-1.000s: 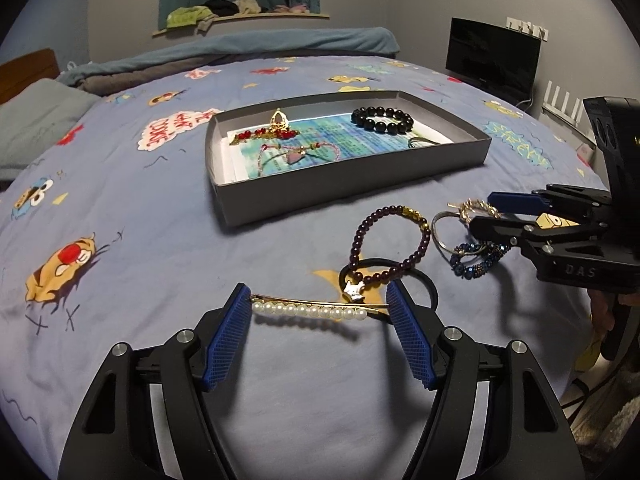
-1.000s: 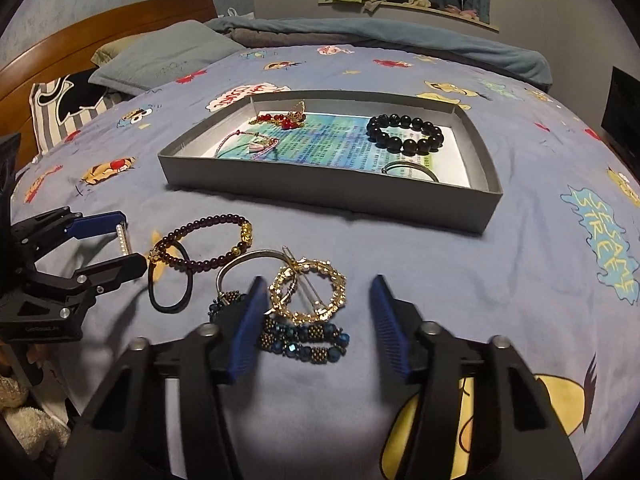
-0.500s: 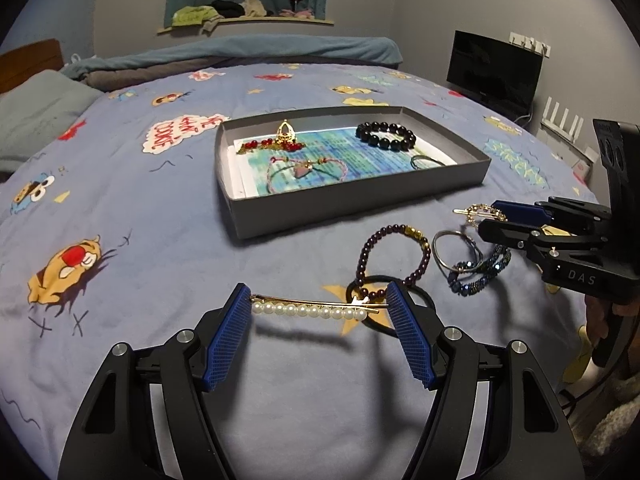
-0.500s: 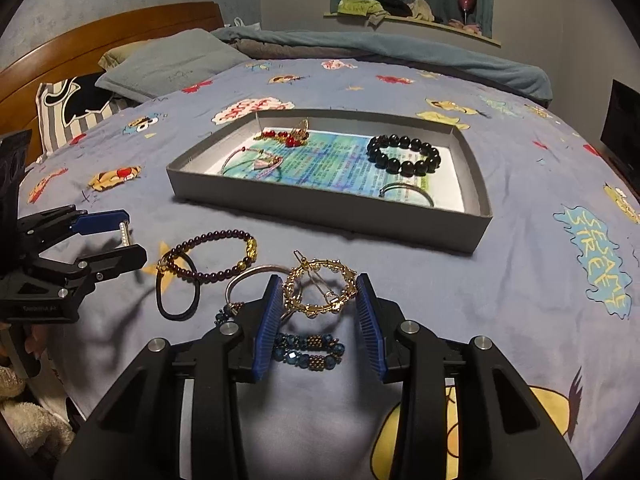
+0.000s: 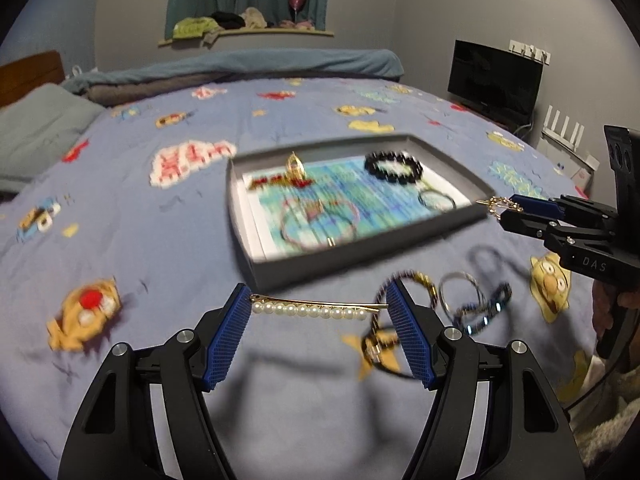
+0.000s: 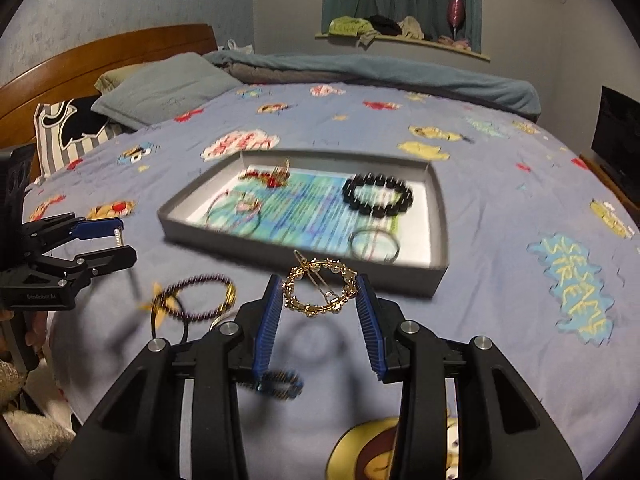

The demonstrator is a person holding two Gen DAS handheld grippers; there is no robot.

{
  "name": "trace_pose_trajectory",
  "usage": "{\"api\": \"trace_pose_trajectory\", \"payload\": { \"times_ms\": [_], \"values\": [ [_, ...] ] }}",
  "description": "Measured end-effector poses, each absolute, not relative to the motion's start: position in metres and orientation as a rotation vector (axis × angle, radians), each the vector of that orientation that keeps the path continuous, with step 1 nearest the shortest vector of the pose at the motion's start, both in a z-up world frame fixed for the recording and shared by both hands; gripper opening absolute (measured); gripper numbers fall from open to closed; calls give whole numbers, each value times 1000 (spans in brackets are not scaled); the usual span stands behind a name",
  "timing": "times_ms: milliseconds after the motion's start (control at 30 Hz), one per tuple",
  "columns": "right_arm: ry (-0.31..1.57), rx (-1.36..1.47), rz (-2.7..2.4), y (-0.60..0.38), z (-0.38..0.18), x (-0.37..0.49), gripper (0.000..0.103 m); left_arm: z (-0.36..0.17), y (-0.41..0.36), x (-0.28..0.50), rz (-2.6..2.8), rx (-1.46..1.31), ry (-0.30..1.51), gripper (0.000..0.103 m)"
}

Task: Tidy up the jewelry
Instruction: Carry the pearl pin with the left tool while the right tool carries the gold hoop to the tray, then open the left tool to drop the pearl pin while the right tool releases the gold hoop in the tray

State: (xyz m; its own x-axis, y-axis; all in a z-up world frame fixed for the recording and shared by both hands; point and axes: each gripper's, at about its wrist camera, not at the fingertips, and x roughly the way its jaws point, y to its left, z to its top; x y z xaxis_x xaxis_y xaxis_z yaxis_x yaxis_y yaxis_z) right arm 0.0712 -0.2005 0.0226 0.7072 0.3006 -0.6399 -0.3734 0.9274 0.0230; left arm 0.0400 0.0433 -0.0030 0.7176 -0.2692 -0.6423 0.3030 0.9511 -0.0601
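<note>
Lying near tray (image 6: 438, 216), bracelets (image 6: 196, 300), hair tie (image 6: 170, 326)

A blue cartoon-print bedsheet (image 6: 500, 208) is covering the bed. A grey pillow (image 6: 160, 88) is lying against the wooden headboard (image 6: 100, 52), beside a striped cushion (image 6: 68, 132). A black monitor (image 5: 494, 80) is standing near a white router (image 5: 568, 136). Clothes (image 5: 224, 24) are lying on the shelf (image 5: 280, 34).
</note>
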Motion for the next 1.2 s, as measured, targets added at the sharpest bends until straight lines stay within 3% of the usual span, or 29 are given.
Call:
{"api": "trace_pose_trajectory", "payload": {
  "times_ms": [367,733,1200],
  "values": [
    [683,-102,331,-202,30,135,38,23,46,116,-317,-13,715,71],
    [779,-106,327,-188,-9,183,38,3,30,188,-319,-23,806,71],
    [851,-158,331,-172,-28,200,38,-24,12,212,-332,20,880,71]
  ]
}}
